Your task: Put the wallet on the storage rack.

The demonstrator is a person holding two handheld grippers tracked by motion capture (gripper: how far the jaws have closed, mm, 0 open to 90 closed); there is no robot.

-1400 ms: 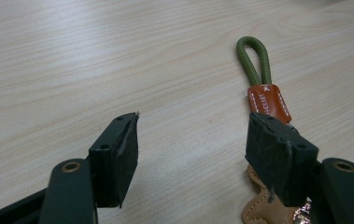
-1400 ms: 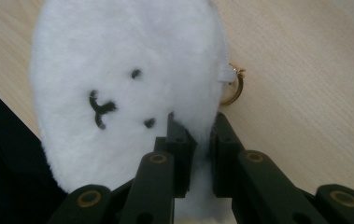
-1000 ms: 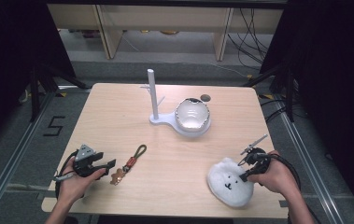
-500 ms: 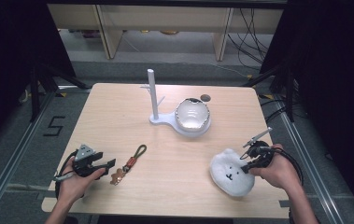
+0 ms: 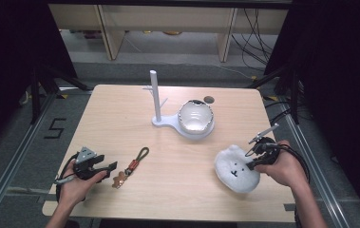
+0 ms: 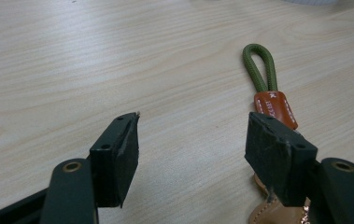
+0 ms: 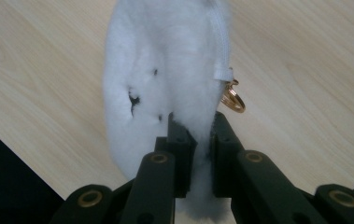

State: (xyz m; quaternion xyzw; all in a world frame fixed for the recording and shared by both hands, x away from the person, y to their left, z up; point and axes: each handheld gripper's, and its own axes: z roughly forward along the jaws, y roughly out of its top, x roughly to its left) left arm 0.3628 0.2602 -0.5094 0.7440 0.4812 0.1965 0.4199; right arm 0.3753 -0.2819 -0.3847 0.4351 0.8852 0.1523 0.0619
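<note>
Since a second ago the right gripper (image 5: 255, 159) has come up off the table a bit and the white fluffy pouch (image 5: 237, 167) has tipped up with it, so its little face now sits at an angle instead of lying flat. Left side hasn't budged at all.

Near edge first: the left gripper (image 5: 108, 167) sits low at the near left of the wooden table (image 5: 120, 114), held in the person's left hand (image 5: 75, 183). Its jaws are spread wide with nothing between them, just bare tabletop showing in the gap in the left gripper view. Just right of it lies the keychain (image 5: 131, 166), a green cord loop (image 6: 260, 65) with an orange leather tab (image 6: 274, 106), and the right-hand jaw is sitting over the keychain's near end.

Over at the near right, the right gripper is clamped tight on the edge of the pouch, both pads (image 7: 180, 140) squeezing the fur. In the right gripper view the pouch hangs out ahead of the jaws, with a gold ring (image 7: 233, 100) dangling off its zip side.

Farther back, around the middle, there's a white stand (image 5: 156, 97) with an upright post, and a shiny round bowl (image 5: 195, 115) sitting on its base to the right. A small dark disc (image 5: 209, 99) lies just past the bowl.
</note>
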